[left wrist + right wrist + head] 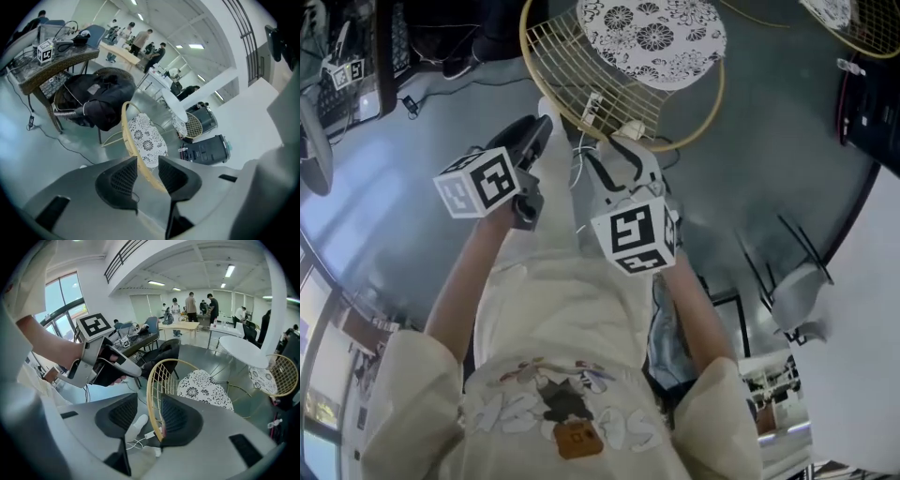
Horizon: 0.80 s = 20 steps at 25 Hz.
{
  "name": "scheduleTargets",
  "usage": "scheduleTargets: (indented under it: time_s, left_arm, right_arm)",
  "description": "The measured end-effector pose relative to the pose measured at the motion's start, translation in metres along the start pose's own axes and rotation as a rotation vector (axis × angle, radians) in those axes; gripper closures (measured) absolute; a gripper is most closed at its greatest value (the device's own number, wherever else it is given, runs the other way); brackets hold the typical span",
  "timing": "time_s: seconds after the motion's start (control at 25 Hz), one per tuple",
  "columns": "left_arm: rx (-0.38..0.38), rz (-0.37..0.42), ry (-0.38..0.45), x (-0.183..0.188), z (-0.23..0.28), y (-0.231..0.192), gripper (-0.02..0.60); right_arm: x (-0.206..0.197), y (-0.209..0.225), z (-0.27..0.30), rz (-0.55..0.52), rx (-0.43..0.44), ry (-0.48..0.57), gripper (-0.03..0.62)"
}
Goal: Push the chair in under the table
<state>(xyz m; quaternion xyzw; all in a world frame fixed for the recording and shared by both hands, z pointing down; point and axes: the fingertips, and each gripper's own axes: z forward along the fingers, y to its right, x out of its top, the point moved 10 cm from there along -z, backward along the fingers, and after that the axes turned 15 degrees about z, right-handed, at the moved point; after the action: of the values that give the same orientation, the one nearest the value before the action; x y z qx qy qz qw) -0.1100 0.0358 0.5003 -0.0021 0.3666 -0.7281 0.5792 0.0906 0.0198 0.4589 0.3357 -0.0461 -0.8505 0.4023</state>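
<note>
The chair has a yellow wicker back and a floral seat cushion, and stands just ahead of me on the grey floor. My left gripper is at the back's top rim, open, with the thin rim running between its pads without being pressed. My right gripper is open a little further along the same rim, and the rim's curve passes between its jaws. Beyond the chair, a white round table shows in the right gripper view.
White cables and a plug lie on the floor by the chair's back. A chair draped with a black jacket and a wicker table stand to the left. A second wicker chair and a black case are to the right. People stand far off.
</note>
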Motion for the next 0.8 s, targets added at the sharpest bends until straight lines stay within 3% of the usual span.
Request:
scheduleTargets:
  time_s: [0.28, 0.52, 0.8]
  left_arm:
    - [-0.026, -0.132, -0.001, -0.005, 0.035, -0.033, 0.459]
    - [-0.063, -0.209, 0.032, 0.014, 0.053, -0.060, 0.459]
    - [-0.018, -0.220, 0.012, 0.015, 0.068, -0.064, 0.460]
  right_arm:
    - [-0.003, 0.013, 0.051, -0.023, 0.049, -0.099, 0.441]
    - [-0.004, 0.026, 0.087, -0.018, 0.089, -0.146, 0.442]
    - [0.000, 0.019, 0.131, -0.074, 0.149, -0.254, 0.442]
